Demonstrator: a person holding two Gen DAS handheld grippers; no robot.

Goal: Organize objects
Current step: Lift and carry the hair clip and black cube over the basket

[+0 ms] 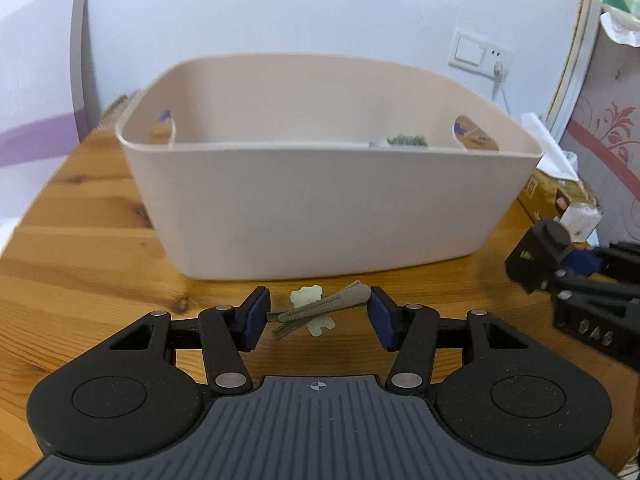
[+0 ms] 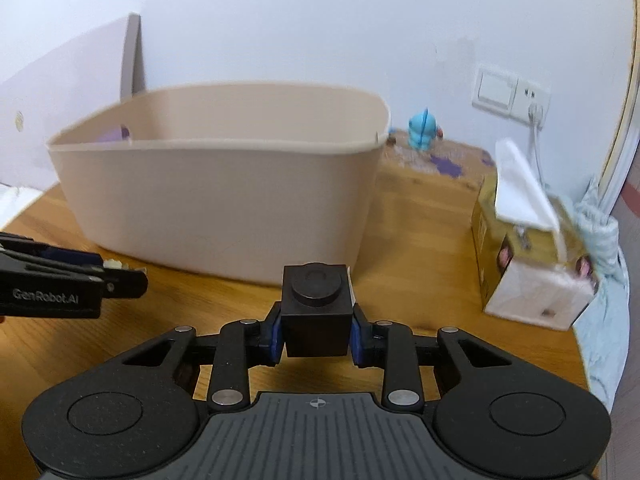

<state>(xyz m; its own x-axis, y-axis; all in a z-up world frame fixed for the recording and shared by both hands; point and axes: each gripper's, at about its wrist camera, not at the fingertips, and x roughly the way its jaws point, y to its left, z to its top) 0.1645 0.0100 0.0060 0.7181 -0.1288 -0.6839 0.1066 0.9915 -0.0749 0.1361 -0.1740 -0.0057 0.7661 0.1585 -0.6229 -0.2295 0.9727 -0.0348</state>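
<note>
Warm wooden counter (image 1: pixel 80 280) runs under both of your tools, with a white wall behind it. Your left hand-held gripper (image 1: pixel 319 318) stands wide apart, its blue pads (image 1: pixel 256 316) flanking a tan utility knife (image 1: pixel 320 309) that lies slantwise over a pale bear-shaped piece (image 1: pixel 318 324), just near of the beige bin (image 1: pixel 320 208). Close slowly and square to the knife's long body so the pads meet its flat sides; because it lies at an angle, turn your wrist a little to line up, or it will likely swivel out. Keep the tips low enough to catch the knife, and decide whether the bear piece comes along or stays.

Your right hand-held gripper (image 2: pixel 318 330) is clamped on a black block (image 2: pixel 318 312) with a round stud on top, held above the counter just near of the bin's right end. Carry it up over the rim (image 2: pixel 224 145) before letting go; releasing early would probably bounce it off the wall. Something green already lies inside the bin (image 1: pixel 406 140) at the far right. Further right, a tissue box (image 2: pixel 528 256) stands near the counter's edge, and a blue toy (image 2: pixel 422 132) sits far back. Keep your elbow clear of both.
</note>
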